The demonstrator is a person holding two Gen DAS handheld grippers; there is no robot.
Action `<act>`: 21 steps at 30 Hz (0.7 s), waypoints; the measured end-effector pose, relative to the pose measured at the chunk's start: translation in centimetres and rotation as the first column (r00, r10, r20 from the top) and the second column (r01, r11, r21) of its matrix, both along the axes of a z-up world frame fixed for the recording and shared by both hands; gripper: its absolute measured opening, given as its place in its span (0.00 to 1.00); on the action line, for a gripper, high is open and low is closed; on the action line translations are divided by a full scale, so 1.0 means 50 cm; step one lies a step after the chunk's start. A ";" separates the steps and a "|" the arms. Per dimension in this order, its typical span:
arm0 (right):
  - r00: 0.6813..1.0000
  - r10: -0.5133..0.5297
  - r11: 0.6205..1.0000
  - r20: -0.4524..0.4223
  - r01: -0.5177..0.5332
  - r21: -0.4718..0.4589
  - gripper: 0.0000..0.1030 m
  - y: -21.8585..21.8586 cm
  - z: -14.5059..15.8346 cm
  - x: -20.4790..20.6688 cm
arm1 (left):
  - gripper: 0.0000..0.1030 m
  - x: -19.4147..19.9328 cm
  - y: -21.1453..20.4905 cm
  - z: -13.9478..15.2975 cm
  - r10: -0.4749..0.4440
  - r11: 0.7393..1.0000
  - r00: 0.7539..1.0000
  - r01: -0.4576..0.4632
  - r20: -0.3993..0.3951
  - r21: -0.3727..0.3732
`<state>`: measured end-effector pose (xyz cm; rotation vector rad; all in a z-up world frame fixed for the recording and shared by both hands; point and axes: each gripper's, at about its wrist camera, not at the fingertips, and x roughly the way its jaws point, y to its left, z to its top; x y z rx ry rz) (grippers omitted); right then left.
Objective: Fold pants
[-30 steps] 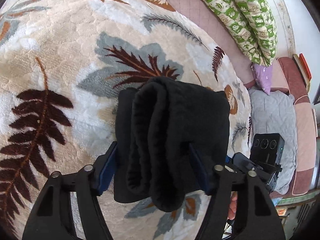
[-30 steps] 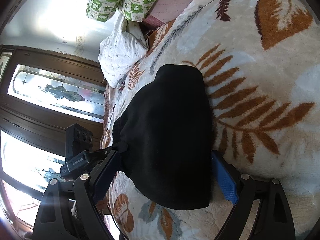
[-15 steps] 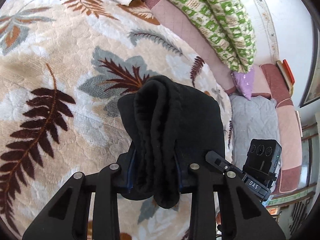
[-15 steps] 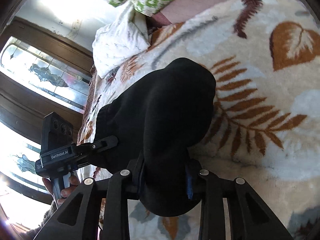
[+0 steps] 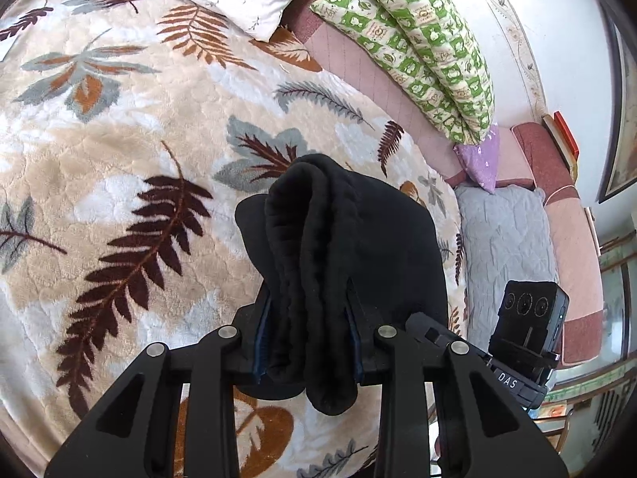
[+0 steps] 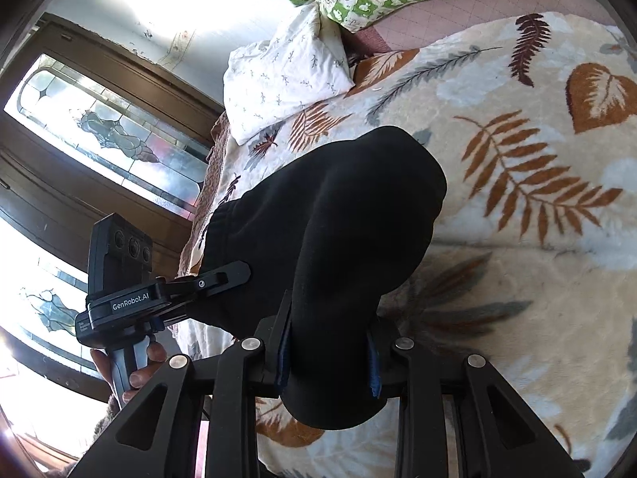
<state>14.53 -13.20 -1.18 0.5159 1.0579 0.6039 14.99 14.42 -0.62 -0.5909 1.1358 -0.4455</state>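
The left gripper (image 5: 308, 338) is clenched on one end of the pants (image 5: 338, 247) — a thick, many-layered black bundle is pinched between its pads. The bundle is held over the blanket (image 5: 119, 151), its far part apparently resting there. The right gripper (image 6: 328, 352) is clamped on the opposite end of the pants (image 6: 338, 215). The long axis is judged to run from gripper to gripper; neither is nearer — both ends are gripped, so any next fold or set-down must be made with both.
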 end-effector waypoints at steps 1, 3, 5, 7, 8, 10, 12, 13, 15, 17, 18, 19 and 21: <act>1.000 -0.001 1.000 0.002 0.001 -0.004 0.28 0.002 0.003 0.001 | 0.28 0.007 -0.002 0.001 0.002 1.000 1.000 -0.002 0.004 0.002; 1.000 -0.007 1.000 0.007 0.007 -0.005 0.28 0.001 0.009 0.010 | 0.28 0.023 -0.006 0.000 0.001 1.000 1.000 -0.001 0.006 0.004; 1.000 -0.021 1.000 0.017 0.021 -0.012 0.28 -0.003 0.017 0.028 | 0.28 0.049 -0.014 0.001 -0.001 1.000 1.000 0.001 0.005 0.011; 0.999 -0.034 0.999 0.022 0.035 -0.015 0.28 -0.009 0.024 0.042 | 0.28 0.076 -0.019 0.001 0.002 0.999 1.000 -0.002 0.006 0.032; 0.999 -0.039 0.999 0.022 0.039 -0.020 0.28 -0.009 0.025 0.053 | 0.28 0.086 -0.019 -0.001 0.001 0.999 1.000 -0.001 0.003 0.037; 0.999 -0.046 0.999 0.013 0.047 -0.026 0.29 -0.005 0.018 0.076 | 0.28 0.105 -0.012 -0.010 0.004 0.999 1.000 -0.003 -0.007 0.051; 0.999 -0.050 0.998 0.000 0.050 -0.029 0.29 0.006 0.005 0.097 | 0.28 0.118 0.001 -0.026 0.002 0.997 1.000 -0.001 -0.015 0.073; 0.999 -0.053 0.998 -0.008 0.053 -0.024 0.29 0.012 -0.005 0.108 | 0.28 0.123 0.010 -0.036 0.003 0.997 1.000 -0.001 -0.023 0.082; 0.999 -0.049 0.998 -0.021 0.049 -0.025 0.29 0.027 -0.028 0.127 | 0.28 0.133 0.024 -0.062 0.006 0.996 0.999 -0.001 -0.052 0.091; 0.999 -0.040 0.999 -0.034 0.039 -0.037 0.31 0.037 -0.050 0.136 | 0.28 0.143 0.038 -0.095 0.009 0.995 0.997 0.000 -0.082 0.104; 0.998 -0.041 0.998 -0.038 0.039 -0.046 0.32 0.042 -0.063 0.140 | 0.29 0.145 0.041 -0.109 0.007 0.994 0.996 0.003 -0.090 0.112; 0.998 -0.043 0.997 -0.043 0.040 -0.063 0.32 0.045 -0.076 0.144 | 0.30 0.148 0.044 -0.121 -0.001 0.993 0.995 0.012 -0.097 0.114; 0.998 -0.048 0.995 -0.044 0.044 -0.089 0.39 0.043 -0.097 0.147 | 0.35 0.148 0.047 -0.138 -0.016 0.993 0.995 0.027 -0.094 0.118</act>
